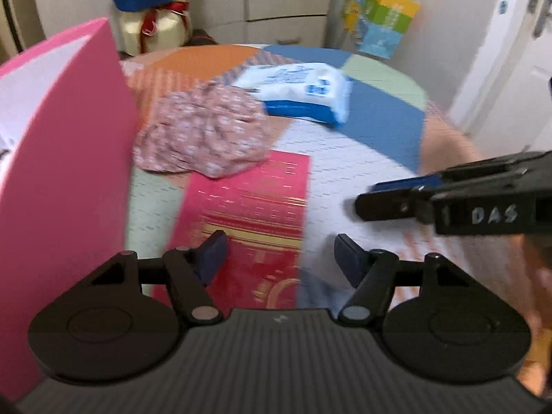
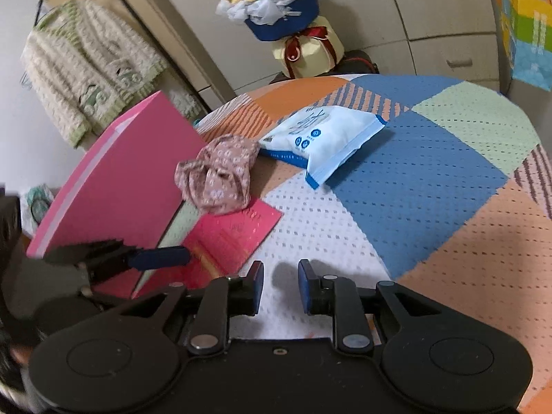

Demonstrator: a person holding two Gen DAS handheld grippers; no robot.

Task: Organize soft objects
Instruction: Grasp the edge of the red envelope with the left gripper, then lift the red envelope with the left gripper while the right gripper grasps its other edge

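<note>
Left gripper (image 1: 277,253): jaws spread wide, nothing between them, held above the near end of a red envelope (image 1: 252,220) with gold print that lies flat on the tabletop (image 2: 431,186). Right gripper (image 2: 280,284): jaws parted by a narrower gap, also holding nothing, over the white patch of the patchwork cover near the front edge. In the left wrist view the right gripper comes in from the right, its blue-padded tip over the white patch, apart from every object. In the right wrist view the left gripper's blue pad sits over the envelope's near corner; contact cannot be judged. Beyond both sets of jaws, well ahead of them, lies the crumpled floral cloth (image 2: 220,176), pinkish brown with small white flowers, bunched in a heap. Its near edge overlaps the far end of the red envelope; its left side is close against the pink box (image 2: 138,172), an open-topped box standing at the left of the tabletop. Just behind and right of the cloth lies a white and blue tissue pack (image 2: 324,138), flat, one corner near the cloth. Past the tabletop: a flower bouquet (image 2: 272,7) in blue wrap on a cream base with red ribbon, a knitted cardigan (image 2: 86,69) hanging at the left, pale cabinets behind. Left wrist view is blurred.
</note>
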